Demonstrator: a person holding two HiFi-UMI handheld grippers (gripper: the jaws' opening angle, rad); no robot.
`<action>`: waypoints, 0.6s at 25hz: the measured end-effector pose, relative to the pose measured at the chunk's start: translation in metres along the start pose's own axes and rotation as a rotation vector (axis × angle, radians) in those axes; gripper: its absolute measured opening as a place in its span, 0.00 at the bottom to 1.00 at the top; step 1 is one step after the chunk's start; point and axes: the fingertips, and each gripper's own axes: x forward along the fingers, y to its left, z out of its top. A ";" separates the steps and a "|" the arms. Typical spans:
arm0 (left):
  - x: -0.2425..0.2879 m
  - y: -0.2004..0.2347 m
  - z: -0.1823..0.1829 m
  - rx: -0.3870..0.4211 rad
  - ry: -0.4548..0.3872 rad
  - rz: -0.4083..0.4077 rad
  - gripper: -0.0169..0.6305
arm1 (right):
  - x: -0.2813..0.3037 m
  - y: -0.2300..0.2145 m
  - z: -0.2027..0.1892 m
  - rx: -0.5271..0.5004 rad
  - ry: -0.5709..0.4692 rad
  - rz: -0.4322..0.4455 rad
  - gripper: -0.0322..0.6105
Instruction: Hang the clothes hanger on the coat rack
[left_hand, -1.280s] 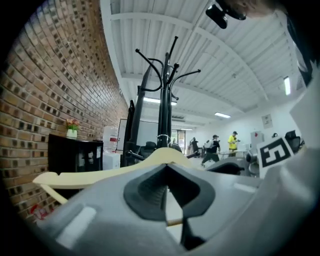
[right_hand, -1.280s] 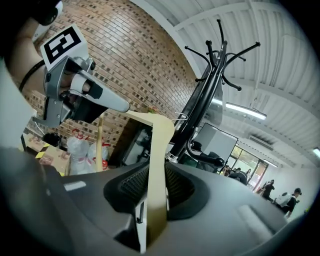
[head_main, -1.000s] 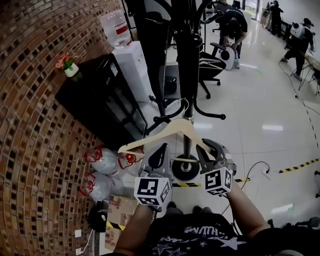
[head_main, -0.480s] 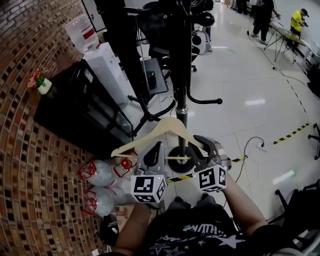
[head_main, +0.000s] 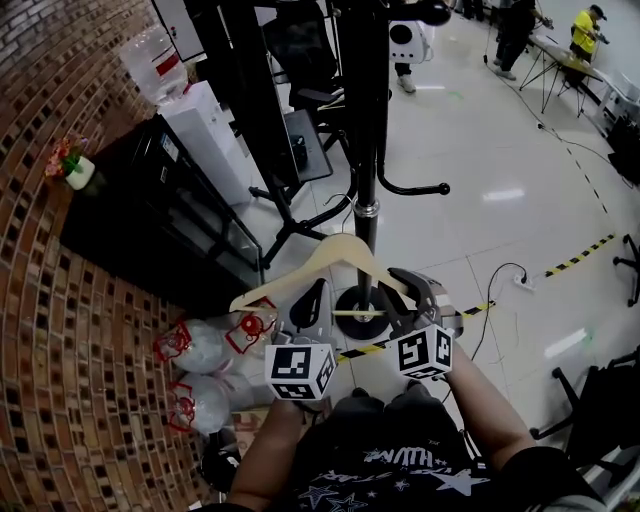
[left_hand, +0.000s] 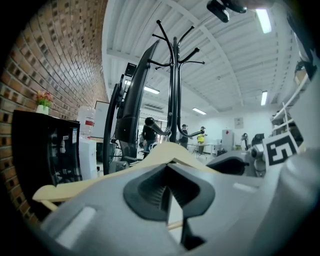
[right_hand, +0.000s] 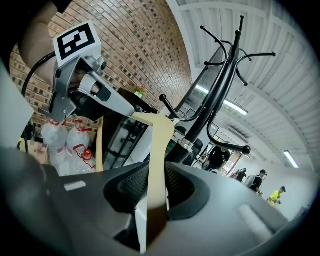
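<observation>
Clothes hanger, pale wood, probably light, stiff and smooth: it is sitting between both grippers. Right gripper is clamping its sloping arm between half-spread jaws. Left gripper, jaws nearly together, is seemingly pinching the thin lower bar. Coat rack is standing just beyond the jaw tips. The flat arms are offering the firmest hold.

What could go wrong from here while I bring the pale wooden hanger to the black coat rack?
1. The pale wooden hanger has its thin metal hook seemingly right beside the black coat rack's pole, not over the curved lower peg; it may strike the pole and miss.
2. The right gripper pinches only one narrow arm, so the hanger could twist.
</observation>
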 end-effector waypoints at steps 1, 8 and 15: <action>0.000 0.000 -0.001 0.000 0.000 -0.001 0.03 | 0.000 0.001 -0.001 -0.002 0.001 -0.001 0.20; 0.000 0.006 -0.007 -0.003 0.006 0.003 0.03 | 0.002 0.010 -0.002 -0.012 -0.010 0.000 0.20; 0.002 0.010 -0.007 -0.008 0.006 0.002 0.03 | 0.006 0.015 -0.007 -0.011 -0.002 0.004 0.21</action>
